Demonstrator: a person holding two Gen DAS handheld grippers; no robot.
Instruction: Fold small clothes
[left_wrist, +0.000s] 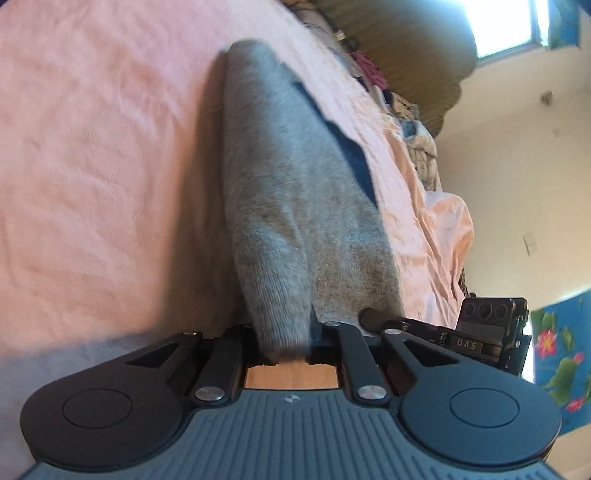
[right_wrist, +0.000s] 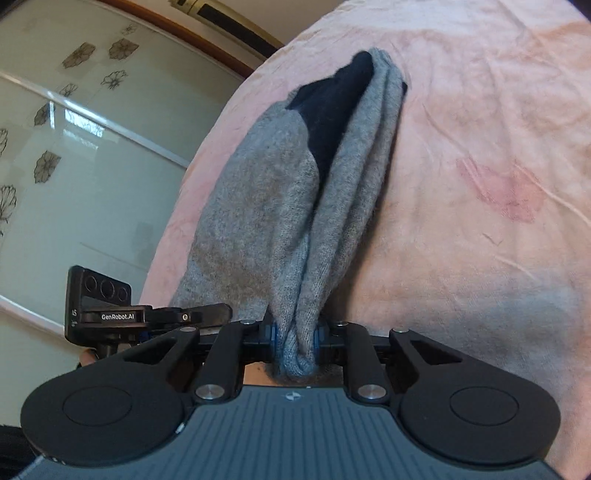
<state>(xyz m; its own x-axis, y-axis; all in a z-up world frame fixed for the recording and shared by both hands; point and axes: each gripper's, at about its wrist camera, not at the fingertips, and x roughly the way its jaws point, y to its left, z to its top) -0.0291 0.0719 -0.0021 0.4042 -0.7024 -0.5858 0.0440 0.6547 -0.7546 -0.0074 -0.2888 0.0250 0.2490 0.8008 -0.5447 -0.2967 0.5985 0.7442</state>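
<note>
A grey knit sock (left_wrist: 295, 206) with a dark navy toe or heel patch (left_wrist: 351, 147) hangs stretched over the pink bedsheet (left_wrist: 96, 155). My left gripper (left_wrist: 291, 343) is shut on one end of it. In the right wrist view the same grey sock (right_wrist: 280, 206) shows bunched in folds, its navy part (right_wrist: 332, 110) at the far end. My right gripper (right_wrist: 295, 343) is shut on the other corner of the same end. The other gripper's body shows at the side in each view (left_wrist: 480, 332) (right_wrist: 107, 306).
A pile of mixed clothes (left_wrist: 406, 122) lies along the far edge of the bed by a woven headboard (left_wrist: 399, 44). A bright window (left_wrist: 506, 26) and blue floral curtain (left_wrist: 557, 350) are on the right. A glass wardrobe door with flower prints (right_wrist: 74, 155) stands beside the bed.
</note>
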